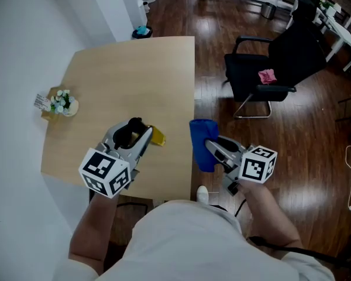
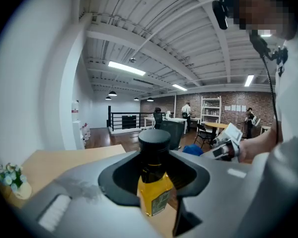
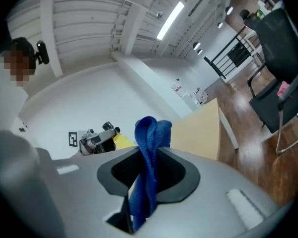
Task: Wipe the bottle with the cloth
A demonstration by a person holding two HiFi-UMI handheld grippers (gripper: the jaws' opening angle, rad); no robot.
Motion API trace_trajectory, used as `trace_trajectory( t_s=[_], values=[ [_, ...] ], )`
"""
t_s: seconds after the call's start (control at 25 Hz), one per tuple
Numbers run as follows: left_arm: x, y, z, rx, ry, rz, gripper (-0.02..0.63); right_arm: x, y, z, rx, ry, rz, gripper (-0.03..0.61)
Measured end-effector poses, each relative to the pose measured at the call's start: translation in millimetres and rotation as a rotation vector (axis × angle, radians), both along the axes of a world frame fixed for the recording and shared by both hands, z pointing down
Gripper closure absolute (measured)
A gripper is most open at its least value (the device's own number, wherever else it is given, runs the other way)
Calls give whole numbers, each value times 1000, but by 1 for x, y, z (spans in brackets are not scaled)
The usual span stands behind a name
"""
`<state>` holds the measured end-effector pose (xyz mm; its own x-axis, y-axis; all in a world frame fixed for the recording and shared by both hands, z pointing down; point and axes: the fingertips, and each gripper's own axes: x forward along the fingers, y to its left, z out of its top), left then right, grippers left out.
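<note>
Head view caught both my grippers at the near end of the wooden table (image 1: pixel 134 69). My left gripper (image 1: pixel 139 137) was clamped on the bottle (image 1: pixel 155 136), with the jaws pressed in around its neck (the left gripper view had the black cap rising between them and the yellow, labelled body below). The bottle was over the table's near right part, its yellow end pointing toward the cloth (image 1: pixel 200 134). My right gripper (image 1: pixel 213 147) pinched that blue cloth, which stood bunched above the jaws and trailed down through them in the right gripper view. The cloth was just off the table's right edge, near the bottle but apart from it. A black chair (image 1: pixel 281 63) stood beyond, and a small flower pot (image 1: pixel 63 103) sat at the table's left edge.
</note>
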<state>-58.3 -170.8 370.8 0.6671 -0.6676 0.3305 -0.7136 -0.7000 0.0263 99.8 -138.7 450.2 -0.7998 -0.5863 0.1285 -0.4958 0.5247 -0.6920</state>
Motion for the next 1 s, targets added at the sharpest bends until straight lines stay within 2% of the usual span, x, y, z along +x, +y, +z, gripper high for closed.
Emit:
trace_trajectory(
  t_s=[0.2, 0.52, 0.68, 1.0],
  values=[
    [-2, -19, 77, -15, -62, -82, 460, 19, 20, -2, 18, 61, -11, 490],
    [-16, -45, 168, -46, -106, -147, 460, 41, 43, 2, -48, 114, -19, 491],
    [-21, -51, 190, -49, -116, -165, 459, 42, 47, 1, -54, 130, -24, 491],
    [-25, -56, 190, -20, -67, -158, 453, 27, 48, -2, -39, 173, -40, 491]
  ],
)
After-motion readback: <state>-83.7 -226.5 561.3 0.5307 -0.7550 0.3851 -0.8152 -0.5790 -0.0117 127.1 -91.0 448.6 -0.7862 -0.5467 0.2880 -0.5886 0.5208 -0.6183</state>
